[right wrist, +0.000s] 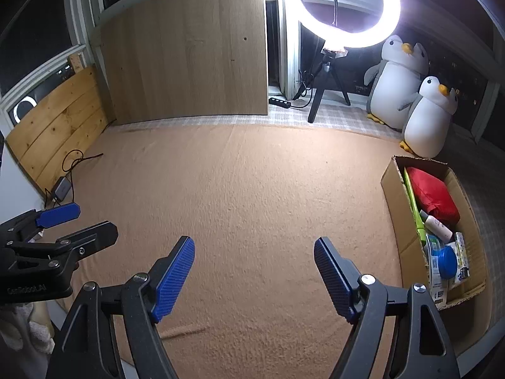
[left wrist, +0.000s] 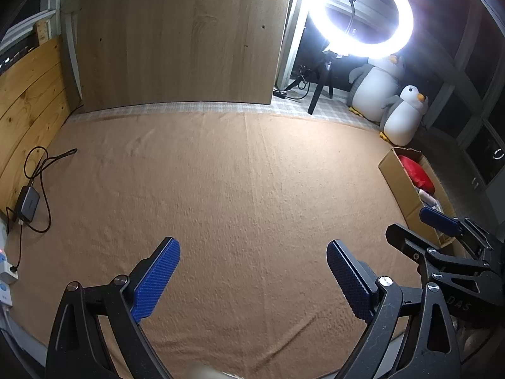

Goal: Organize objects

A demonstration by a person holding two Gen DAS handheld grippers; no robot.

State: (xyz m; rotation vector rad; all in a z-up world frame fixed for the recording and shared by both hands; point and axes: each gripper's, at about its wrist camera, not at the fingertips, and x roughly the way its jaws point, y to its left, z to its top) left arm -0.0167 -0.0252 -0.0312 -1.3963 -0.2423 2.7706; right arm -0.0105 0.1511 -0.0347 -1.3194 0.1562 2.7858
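Note:
A cardboard box (right wrist: 394, 195) stands at the right edge of the tan blanket (right wrist: 252, 183). It holds a red bag (right wrist: 432, 192), a green flat item, a white bottle (right wrist: 437, 224), a blue-lidded jar (right wrist: 448, 262) and several packets. My right gripper (right wrist: 254, 268) hovers over bare blanket to the box's left, open and empty. My left gripper (left wrist: 252, 271) is also open over bare blanket with nothing between its blue pads. Each gripper shows in the other's view: the left gripper (right wrist: 85, 221) at the far left, the right gripper (left wrist: 413, 225) beside the box (left wrist: 397, 177).
A lit ring light (right wrist: 348, 6) on a tripod and two plush penguins (right wrist: 397, 79) stand at the back right. A large wooden board (right wrist: 189, 57) leans at the back, and a pine panel (right wrist: 60, 126) lines the left. A charger (left wrist: 28, 202) with cables lies at the left edge.

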